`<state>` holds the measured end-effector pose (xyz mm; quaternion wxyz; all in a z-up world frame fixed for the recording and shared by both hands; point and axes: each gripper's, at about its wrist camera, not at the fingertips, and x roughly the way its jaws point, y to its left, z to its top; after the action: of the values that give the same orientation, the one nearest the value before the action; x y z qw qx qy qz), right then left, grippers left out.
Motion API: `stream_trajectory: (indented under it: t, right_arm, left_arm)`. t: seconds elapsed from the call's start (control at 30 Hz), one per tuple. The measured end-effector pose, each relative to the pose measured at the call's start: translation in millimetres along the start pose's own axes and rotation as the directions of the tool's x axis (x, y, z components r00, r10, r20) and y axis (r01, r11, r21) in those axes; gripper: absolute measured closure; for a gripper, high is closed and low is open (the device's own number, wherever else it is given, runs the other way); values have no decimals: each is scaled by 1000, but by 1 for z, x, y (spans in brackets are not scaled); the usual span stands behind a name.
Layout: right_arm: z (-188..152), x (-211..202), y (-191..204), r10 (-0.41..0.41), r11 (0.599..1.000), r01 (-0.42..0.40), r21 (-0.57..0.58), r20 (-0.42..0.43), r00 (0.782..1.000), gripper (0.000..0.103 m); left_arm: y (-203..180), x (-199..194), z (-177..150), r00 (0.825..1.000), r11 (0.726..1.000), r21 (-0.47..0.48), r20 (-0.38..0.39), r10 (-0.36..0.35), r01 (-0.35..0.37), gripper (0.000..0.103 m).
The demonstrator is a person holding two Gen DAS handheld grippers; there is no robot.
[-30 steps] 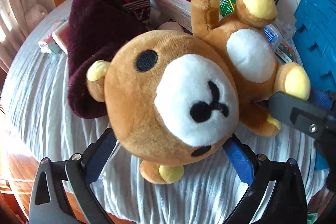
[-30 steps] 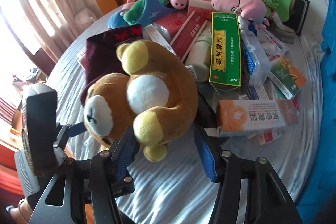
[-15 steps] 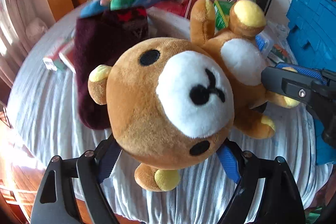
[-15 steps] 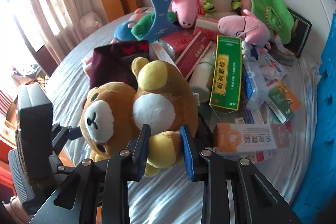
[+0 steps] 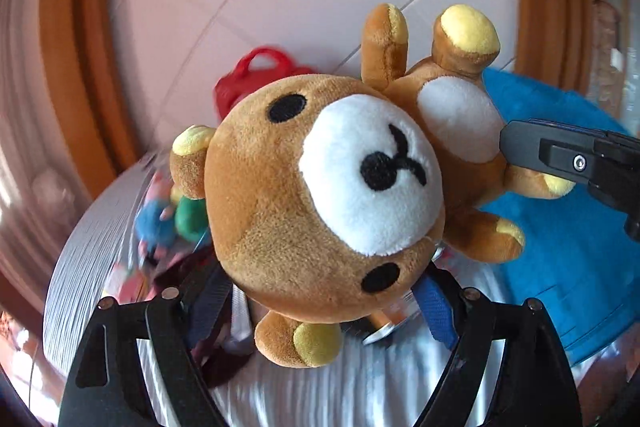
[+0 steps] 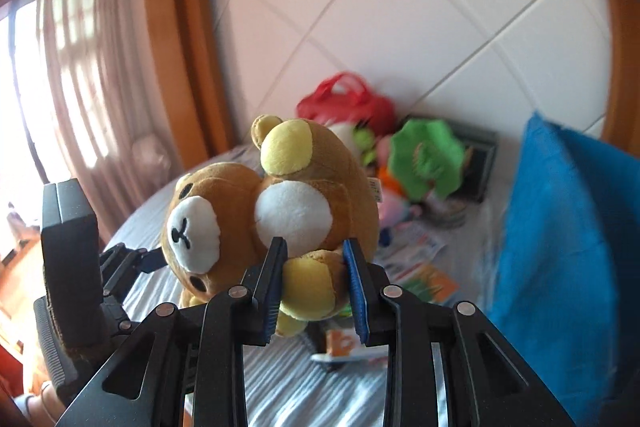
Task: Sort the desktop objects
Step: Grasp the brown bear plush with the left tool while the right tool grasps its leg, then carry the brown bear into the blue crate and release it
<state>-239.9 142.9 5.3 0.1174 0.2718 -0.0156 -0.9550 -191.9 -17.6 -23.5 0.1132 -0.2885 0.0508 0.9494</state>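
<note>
Blue bin point(image 6: 560, 247) is standing at the right of the scene, its wall rising beside the striped cloth-covered table point(image 6: 288, 387). A red bag point(image 6: 348, 103), green plush point(image 6: 428, 159) and flat boxes point(image 6: 416, 275) are lying at the far side, all motion-blurred.

Plush bear point(image 5: 332, 203) is hanging in the air above the table, carried between both tools, belly and face turned toward the cameras. Judgement: it is light and very soft, it is giving under the pads, nothing on it is fragile, and the pile fabric is offering good friction. The big head is the bulk of it and is too wide for a firm pinch; the limbs are the better places to take hold.

Left gripper point(image 5: 324, 303) is sitting under the bear's head, blue pads at either side of its lower part. The head is hiding the contact, so I cannot tell whether the pads are pressing or only cradling.

Right gripper point(image 6: 314, 287) is pinching one yellow-soled foot point(image 6: 308, 287), pads clamped on it from both sides. It is pointing level and forward, toward the far wall; in the left view its finger is reaching in from the right at the bear's belly. Judgement: carry toward the bin is under way.
</note>
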Motion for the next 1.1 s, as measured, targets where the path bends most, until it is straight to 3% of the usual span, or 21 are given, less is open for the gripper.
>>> stream_trajectory:
  t: [0.1,0.2,0.33,0.43,0.5,0.63,0.83,0.93,1.03,1.1]
  right_arm:
    - [18,-45,-20,-76,997,75,26,80,994,74]
    - [32,-92,-49,-166,985,159,65,131,977,74]
    - [45,-144,-90,-270,959,253,127,140,953,74]
    - [51,-173,-127,-343,932,324,164,104,933,74]
    - [54,-184,-157,-371,915,355,190,55,927,74]
    - [54,-194,-233,-378,883,381,274,-64,923,74]
    - [31,-168,-332,-343,842,411,349,-242,908,74]
    - [13,-139,-375,-299,826,422,373,-345,890,74]
    - [-2,-124,-405,-264,810,423,406,-393,881,74]
    - [-11,-119,-419,-248,795,421,436,-399,882,74]
  left_arm:
    - [-37,-12,42,995,994,67,50,-92,88,20]
    - [-78,-21,76,985,978,135,52,-167,158,20]
    - [-144,-30,119,961,938,219,-2,-276,269,20]
    - [-202,-28,139,948,906,283,-45,-316,315,20]
    - [-241,-24,148,943,886,325,-85,-322,331,20]
    - [-315,15,164,916,850,350,-231,-328,393,20]
    - [-413,80,152,869,833,356,-420,-262,423,19]
    - [-427,104,134,842,834,353,-492,-220,424,19]
    - [-435,131,128,819,842,340,-541,-190,419,17]
    - [-438,143,127,820,850,340,-547,-169,402,17]
